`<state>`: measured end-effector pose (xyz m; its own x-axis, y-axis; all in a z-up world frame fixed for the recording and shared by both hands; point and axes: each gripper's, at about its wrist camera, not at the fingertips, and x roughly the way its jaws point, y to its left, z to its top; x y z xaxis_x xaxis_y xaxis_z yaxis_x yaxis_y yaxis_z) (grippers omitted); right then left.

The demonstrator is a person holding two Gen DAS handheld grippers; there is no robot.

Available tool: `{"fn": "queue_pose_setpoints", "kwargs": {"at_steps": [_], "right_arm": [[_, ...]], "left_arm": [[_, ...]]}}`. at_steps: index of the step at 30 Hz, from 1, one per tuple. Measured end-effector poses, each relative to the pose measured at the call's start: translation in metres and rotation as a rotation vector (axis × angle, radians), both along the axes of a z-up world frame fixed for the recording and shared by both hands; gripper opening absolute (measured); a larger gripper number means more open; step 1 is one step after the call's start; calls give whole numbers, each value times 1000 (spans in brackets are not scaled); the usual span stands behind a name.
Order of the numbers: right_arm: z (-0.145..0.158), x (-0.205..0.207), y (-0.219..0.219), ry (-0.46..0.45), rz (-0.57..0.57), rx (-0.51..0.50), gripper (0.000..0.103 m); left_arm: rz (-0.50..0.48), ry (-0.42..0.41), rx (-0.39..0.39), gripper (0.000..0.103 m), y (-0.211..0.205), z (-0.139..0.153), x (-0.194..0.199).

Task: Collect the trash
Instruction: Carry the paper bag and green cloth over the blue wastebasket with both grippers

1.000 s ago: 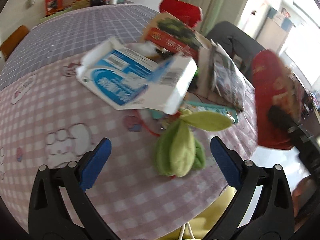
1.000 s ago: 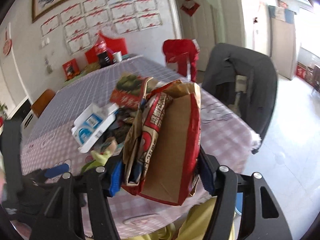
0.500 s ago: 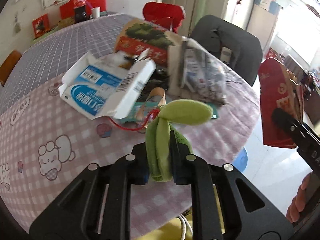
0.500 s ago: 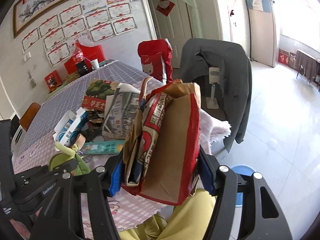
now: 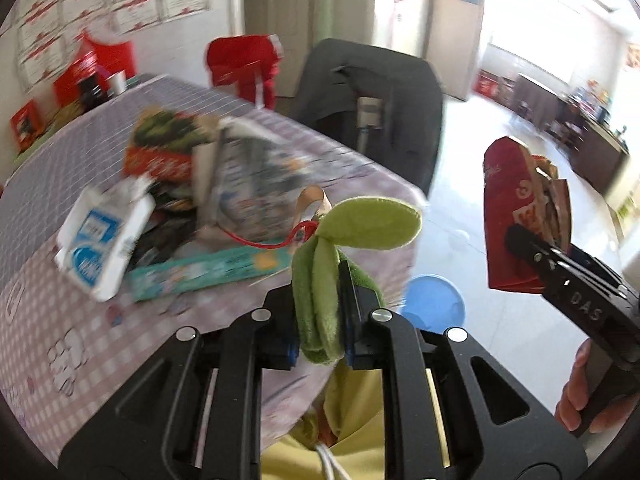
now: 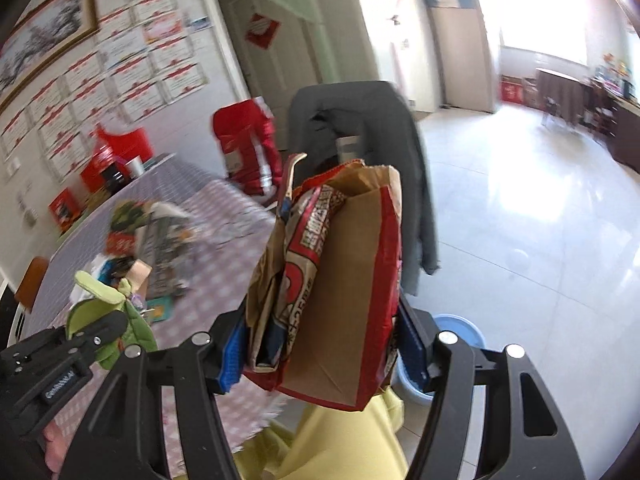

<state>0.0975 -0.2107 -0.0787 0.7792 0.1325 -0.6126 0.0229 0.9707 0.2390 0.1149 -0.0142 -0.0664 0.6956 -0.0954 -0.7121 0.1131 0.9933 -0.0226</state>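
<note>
My left gripper (image 5: pixel 320 320) is shut on a green plush sprout toy (image 5: pixel 340 248), held up off the table with a red cord trailing from it. The same toy (image 6: pixel 104 316) shows at the lower left of the right wrist view. My right gripper (image 6: pixel 320 344) is shut on a red and brown paper bag (image 6: pixel 340 280) stuffed with flattened wrappers; the bag (image 5: pixel 520 208) hangs at the right of the left wrist view. A blue bin (image 5: pixel 434 302) stands on the floor below, between the two grippers.
A heap of trash remains on the checked tablecloth (image 5: pixel 80 320): a white and blue carton (image 5: pixel 100 248), a teal box (image 5: pixel 208 272), a newspaper bag (image 5: pixel 256 184). A chair draped with a dark jacket (image 5: pixel 372 100) stands beyond the table corner. White tiled floor (image 6: pixel 540 240) lies to the right.
My left gripper closed on the green toy and lifted it off the table, swinging right toward the blue bin. The right gripper carried the paper bag the same way.
</note>
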Motion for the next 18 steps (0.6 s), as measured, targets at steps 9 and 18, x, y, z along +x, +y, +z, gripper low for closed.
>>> {"fn": "queue_pose_setpoints", "kwargs": {"at_steps": [9,18], "right_arm": [[-15,-13,-78,28,-195,-12,62],[-46,-24,-150,123,-373,-22,62]], "left_arm": [[-225,51,19,16,-95,-12,20],[-417,167,63,17,-185,-51,48]]}}
